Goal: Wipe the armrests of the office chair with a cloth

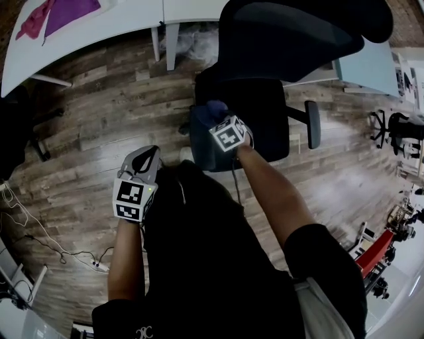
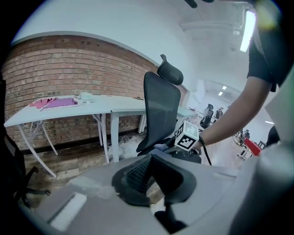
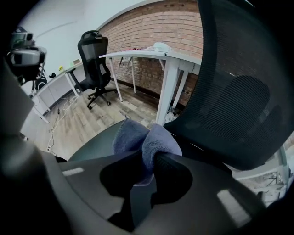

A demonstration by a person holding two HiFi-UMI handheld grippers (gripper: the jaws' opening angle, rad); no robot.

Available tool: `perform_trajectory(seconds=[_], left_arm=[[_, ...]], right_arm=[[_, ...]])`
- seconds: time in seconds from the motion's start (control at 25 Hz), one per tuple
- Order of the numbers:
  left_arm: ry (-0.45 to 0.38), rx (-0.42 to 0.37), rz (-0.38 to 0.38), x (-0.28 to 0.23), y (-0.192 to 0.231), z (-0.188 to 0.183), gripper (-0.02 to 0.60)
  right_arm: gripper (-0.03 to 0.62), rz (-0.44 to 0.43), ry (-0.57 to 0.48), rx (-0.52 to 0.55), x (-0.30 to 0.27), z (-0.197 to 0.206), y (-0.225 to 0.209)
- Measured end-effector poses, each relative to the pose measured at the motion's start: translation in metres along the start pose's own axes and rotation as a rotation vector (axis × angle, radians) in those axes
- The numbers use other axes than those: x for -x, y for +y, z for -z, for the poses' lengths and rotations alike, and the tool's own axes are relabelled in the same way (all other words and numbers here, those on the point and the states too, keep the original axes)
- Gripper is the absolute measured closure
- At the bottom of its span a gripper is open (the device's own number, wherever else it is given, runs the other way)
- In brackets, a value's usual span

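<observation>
One left gripper (image 1: pixel 150 153), one right gripper (image 1: pixel 218 119), one blue cloth (image 3: pixel 146 137), two armrests (image 1: pixel 313 124)

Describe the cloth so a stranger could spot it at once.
Find the black office chair beside the white table. At its armrest on the head view's left, the right gripper pinches the cloth. It is blue and bunched, unlike the pink and purple fabrics on the table.

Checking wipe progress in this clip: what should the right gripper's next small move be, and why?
Probably press the cloth down and stroke it along the near armrest. The right gripper is shut on the bunched cloth right at that pad, so it seems placed to start a wiping pass.
</observation>
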State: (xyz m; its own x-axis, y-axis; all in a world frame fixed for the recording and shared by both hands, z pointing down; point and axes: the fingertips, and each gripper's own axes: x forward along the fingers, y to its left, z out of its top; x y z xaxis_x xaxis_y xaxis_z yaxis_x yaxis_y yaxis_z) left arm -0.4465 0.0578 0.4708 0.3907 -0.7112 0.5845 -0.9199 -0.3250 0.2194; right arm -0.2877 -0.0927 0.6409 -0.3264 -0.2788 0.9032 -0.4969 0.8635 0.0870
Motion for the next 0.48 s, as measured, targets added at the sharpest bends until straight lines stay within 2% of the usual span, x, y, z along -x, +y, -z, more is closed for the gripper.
perform_trajectory(seconds=[0.2,0.48], left_arm=[[0.019,-0.022,0.018,-0.004,-0.009,-0.005,0.575],[0.037,-0.052,0.045,-0.013,-0.023,-0.010,0.575]], right_arm=[[0.526,-0.036,-0.035,-0.037,0.012,0.014,0.020],[0.525,-0.129,-0.077,-0.096,0.029,0.031,0.043]])
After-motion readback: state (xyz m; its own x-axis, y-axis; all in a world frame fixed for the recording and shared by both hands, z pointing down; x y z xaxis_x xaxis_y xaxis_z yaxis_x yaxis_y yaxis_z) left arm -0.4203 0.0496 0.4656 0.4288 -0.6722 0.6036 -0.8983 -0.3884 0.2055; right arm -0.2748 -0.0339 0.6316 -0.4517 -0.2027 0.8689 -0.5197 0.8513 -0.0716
